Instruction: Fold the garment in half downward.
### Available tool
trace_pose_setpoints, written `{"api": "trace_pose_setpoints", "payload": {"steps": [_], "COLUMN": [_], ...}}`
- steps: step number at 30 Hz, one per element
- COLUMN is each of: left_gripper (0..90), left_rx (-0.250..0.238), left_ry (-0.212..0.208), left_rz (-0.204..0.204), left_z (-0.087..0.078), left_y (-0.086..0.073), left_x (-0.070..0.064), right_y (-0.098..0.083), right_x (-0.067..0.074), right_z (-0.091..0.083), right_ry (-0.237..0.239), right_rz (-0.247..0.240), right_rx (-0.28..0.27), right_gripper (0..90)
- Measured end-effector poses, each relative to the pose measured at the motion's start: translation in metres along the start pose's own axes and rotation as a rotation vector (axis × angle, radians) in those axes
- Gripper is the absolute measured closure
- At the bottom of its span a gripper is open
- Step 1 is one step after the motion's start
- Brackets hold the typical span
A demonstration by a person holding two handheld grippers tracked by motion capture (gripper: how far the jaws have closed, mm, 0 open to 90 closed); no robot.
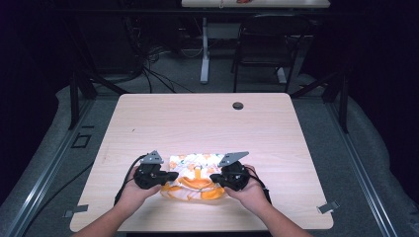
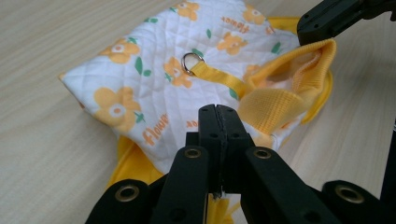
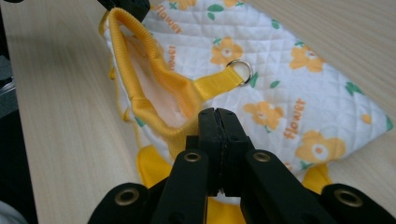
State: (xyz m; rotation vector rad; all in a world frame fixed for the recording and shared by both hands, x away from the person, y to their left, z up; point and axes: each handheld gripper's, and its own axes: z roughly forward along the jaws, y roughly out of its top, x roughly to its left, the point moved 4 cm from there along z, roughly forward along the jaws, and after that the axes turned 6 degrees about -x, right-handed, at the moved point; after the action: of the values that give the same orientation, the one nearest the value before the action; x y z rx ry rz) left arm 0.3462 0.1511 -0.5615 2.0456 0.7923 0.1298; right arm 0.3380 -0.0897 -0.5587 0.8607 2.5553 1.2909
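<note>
in the high view, one little quilted pet vest [image 1: 195, 177] lay on the wooden table [image 1: 207, 123], near the front edge, between the left gripper [image 1: 170, 176] and the right gripper [image 1: 213, 177].

in the left gripper view, its jaws were pinched shut on the vest's edge. orange words said "flower". one metal ring [image 2: 192, 62] sat on a yellow strap.

in the right gripper view, its jaws were pinched shut on the yellow collar [image 3: 154, 79].
</note>
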Motion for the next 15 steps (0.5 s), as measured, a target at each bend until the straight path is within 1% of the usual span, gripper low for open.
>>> {"api": "trace_pose_setpoints", "payload": {"steps": [2,5,8,9,10,11,12,13,14,15], "left_gripper": [90.0,90.0,90.0,90.0,90.0,90.0,89.9,90.0,89.9,90.0], "left_rx": [0.006,0.028,0.051,0.056,0.064,0.065,0.069,0.065,0.065,0.063], "left_ry": [-0.009,-0.013,-0.014,-0.013,-0.011,-0.006,-0.004,-0.006,-0.006,-0.005], "left_rz": [0.006,0.019,0.031,0.033,0.035,0.034,0.034,0.018,0.018,0.018], "left_z": [0.000,0.003,0.006,0.007,0.008,0.010,0.011,0.012,0.012,0.012], "left_y": [-0.004,-0.012,-0.021,-0.024,-0.027,-0.029,-0.032,-0.035,-0.035,-0.036], "left_x": [-0.003,-0.009,-0.013,-0.013,-0.012,-0.012,-0.011,-0.009,-0.009,-0.008], "right_y": [-0.001,-0.007,-0.012,-0.014,-0.017,-0.022,-0.025,-0.027,-0.027,-0.033], "right_x": [0.002,0.006,0.010,0.011,0.013,0.014,0.015,0.015,0.015,0.015], "right_z": [0.000,0.001,0.002,0.002,0.003,0.005,0.007,0.008,0.008,0.010], "right_ry": [0.002,0.012,0.021,0.015,0.019,0.020,0.019,0.023,0.023,0.025], "right_rz": [0.001,-0.017,-0.011,-0.022,-0.011,-0.018,-0.012,-0.011,-0.011,0.000], "right_rx": [-0.002,0.017,0.024,0.036,0.031,0.051,0.046,0.051,0.051,0.062], "right_gripper": [89.6,89.5,89.3,89.3,89.3,89.3,89.3,89.3,89.3,89.3]}}
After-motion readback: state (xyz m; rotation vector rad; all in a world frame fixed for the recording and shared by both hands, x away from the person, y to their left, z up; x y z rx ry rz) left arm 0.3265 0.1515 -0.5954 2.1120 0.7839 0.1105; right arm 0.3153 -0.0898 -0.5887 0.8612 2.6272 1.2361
